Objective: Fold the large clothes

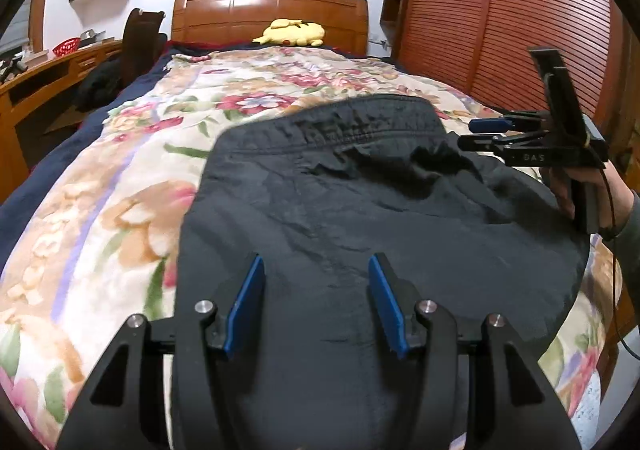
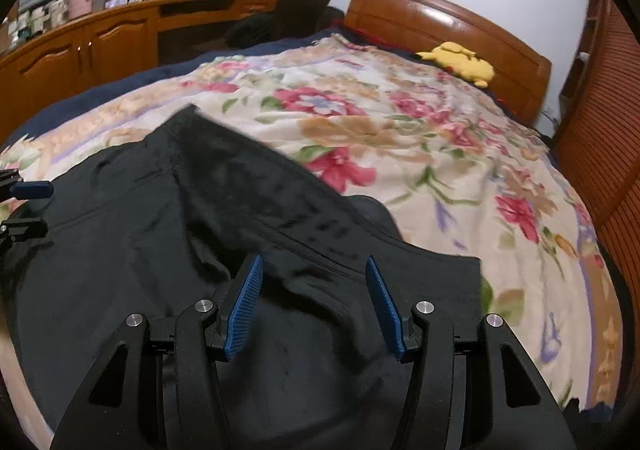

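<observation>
While flat, trousers (image 1: 360,210) beneath tongs (image 1: 316,302).

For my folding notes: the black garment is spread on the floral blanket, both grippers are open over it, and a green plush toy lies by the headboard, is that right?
Nearly. The plush toy is yellow, not green; the left wrist view shows it by the headboard. The rest holds: black garment on the floral blanket, left gripper and right gripper open.

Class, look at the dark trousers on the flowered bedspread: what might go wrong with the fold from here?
1. The trousers are bunched below the waistband; folding now may trap creases.
2. Both the left gripper and right gripper have open jaws over loose cloth, so a grab might catch one layer only.
</observation>
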Tool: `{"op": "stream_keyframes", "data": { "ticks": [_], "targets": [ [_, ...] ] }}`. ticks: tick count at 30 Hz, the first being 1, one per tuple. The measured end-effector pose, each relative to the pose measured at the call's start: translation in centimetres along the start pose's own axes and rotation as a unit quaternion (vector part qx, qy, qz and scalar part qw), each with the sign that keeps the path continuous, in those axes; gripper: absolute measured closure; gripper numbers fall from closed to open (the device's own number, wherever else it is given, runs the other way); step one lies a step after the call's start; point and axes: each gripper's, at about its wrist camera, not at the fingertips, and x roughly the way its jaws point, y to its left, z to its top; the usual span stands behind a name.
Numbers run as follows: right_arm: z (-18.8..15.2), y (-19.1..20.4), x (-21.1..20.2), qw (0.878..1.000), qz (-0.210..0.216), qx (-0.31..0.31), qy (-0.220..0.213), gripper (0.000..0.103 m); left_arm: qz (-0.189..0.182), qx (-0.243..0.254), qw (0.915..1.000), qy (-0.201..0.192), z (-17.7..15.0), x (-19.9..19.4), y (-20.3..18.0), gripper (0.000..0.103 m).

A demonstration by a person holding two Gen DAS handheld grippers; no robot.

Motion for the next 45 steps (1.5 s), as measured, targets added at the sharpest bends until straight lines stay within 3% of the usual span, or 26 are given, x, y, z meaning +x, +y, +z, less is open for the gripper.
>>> {"op": "stream_keyframes", "data": {
  "ticks": [5,11,18,20,25,29,31,33,36,39,40,42,45],
  "targets": [
    [1.0,-1.5,2.2,0.999,0.002,0.039,0.024,0.048,0.005,-0.007,1.0000,0.004,-0.4,0.1,0.9,0.049],
    [0.6,-5.7,3.3,0.996,-0.035,0.069,0.046,0.048,0.005,-0.007,0.9999,0.006,-0.5,0.1,1.1,0.049],
    [-0.8,-11.8,1.9,0.988,-0.040,0.149,0.027,0.048,0.006,0.000,0.9999,0.016,-0.4,0.8,0.9,0.049],
    [-1.6,-13.2,2.6,0.983,-0.075,0.159,0.051,0.048,0.007,0.001,0.9998,0.017,-0.4,1.0,0.7,0.049],
    [-4.0,-15.6,6.1,0.972,-0.085,0.181,0.126,0.049,0.009,0.003,0.9997,0.021,-0.4,1.5,0.5,0.049],
    [-5.8,-17.0,8.5,0.963,-0.064,0.209,0.157,0.059,0.010,0.004,0.9996,0.025,-0.6,1.8,0.4,0.049],
    [-5.9,-16.5,8.6,0.966,-0.053,0.201,0.154,0.070,0.010,0.002,0.9996,0.026,-0.7,1.9,0.5,0.049],
    [-5.6,-15.7,8.3,0.973,-0.057,0.172,0.146,0.091,0.010,0.001,0.9996,0.027,-0.7,1.9,0.5,0.049],
    [-4.6,-15.4,6.9,0.980,-0.081,0.149,0.106,0.097,0.015,0.004,0.9995,0.026,-0.7,2.0,0.5,0.049],
    [-3.6,-16.6,4.6,0.976,-0.135,0.162,0.055,0.099,0.020,0.004,0.9995,0.023,-0.7,2.0,0.5,0.049],
    [-3.8,-17.9,4.1,0.967,-0.162,0.188,0.052,0.099,0.021,0.004,0.9995,0.023,-0.7,2.0,0.4,0.049],
    [-4.3,-19.4,4.5,0.961,-0.156,0.220,0.064,0.099,0.021,0.002,0.9995,0.024,-0.7,2.1,0.5,0.049],
    [-4.8,-19.0,5.6,0.962,-0.154,0.205,0.090,0.098,0.020,-0.001,0.9995,0.023,-0.8,2.0,0.8,0.049]
  ]
}}
